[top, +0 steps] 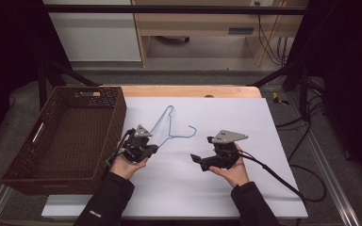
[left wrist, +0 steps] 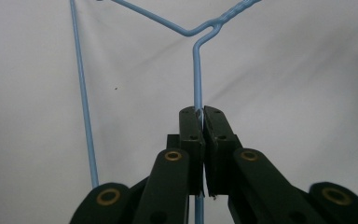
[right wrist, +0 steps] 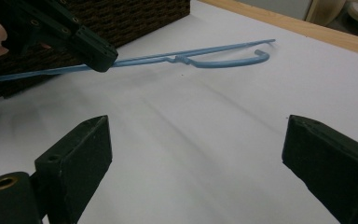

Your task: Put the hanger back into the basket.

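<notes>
A blue wire hanger (top: 176, 137) lies on the white sheet (top: 217, 188) near the middle of the table, its hook pointing right. My left gripper (top: 154, 148) is shut on one wire of the hanger (left wrist: 197, 70), the jaws pinched together around it just below the twisted neck. In the right gripper view the hanger (right wrist: 214, 49) lies low over the sheet, with the left gripper (right wrist: 95, 52) clamped on it. A short way right of the hook, my right gripper (top: 201, 149) stands open and points left. Nothing is between its jaws (right wrist: 196, 135).
A dark brown woven basket (top: 118, 117) stands at the left of the table, its near wall (right wrist: 135, 14) close behind the left gripper. The sheet covers most of the wooden table (top: 188, 90). A black cable (top: 283, 181) trails right from the right gripper.
</notes>
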The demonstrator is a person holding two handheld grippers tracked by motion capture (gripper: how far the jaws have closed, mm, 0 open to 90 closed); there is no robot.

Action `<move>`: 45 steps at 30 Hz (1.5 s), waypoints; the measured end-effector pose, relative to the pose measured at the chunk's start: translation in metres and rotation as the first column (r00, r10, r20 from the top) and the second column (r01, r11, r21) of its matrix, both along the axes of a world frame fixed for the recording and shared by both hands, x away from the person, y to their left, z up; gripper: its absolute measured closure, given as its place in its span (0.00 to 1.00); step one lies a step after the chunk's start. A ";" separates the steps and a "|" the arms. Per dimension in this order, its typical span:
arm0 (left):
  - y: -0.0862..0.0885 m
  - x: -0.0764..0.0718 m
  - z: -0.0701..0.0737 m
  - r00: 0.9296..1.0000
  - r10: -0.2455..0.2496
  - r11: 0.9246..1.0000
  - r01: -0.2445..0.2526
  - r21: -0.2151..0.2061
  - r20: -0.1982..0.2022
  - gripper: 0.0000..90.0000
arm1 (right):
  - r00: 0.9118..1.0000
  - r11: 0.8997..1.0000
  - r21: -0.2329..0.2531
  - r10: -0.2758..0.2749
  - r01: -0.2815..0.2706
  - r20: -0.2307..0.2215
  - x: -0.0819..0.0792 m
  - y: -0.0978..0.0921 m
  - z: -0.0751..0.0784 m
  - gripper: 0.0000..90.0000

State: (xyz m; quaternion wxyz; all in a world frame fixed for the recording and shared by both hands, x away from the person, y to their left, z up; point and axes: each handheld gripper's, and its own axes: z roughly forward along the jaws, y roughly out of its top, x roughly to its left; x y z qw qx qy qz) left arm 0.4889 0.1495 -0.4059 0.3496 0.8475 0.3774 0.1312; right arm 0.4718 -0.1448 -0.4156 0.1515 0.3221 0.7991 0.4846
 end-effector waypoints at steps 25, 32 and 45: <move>0.001 0.000 0.002 1.000 0.007 1.000 -0.007 -0.009 0.004 0.97 | 0.999 0.999 0.032 0.022 -0.021 -0.027 0.031 0.045 -0.015 0.24; -0.001 0.000 0.001 1.000 0.006 1.000 -0.006 -0.005 0.003 0.97 | 0.999 0.998 0.053 0.017 -0.016 -0.029 0.040 0.049 -0.019 0.32; -0.004 0.000 -0.002 1.000 -0.002 1.000 0.002 0.004 -0.003 0.97 | 1.000 0.993 0.115 0.017 -0.014 -0.022 0.047 0.050 -0.021 0.49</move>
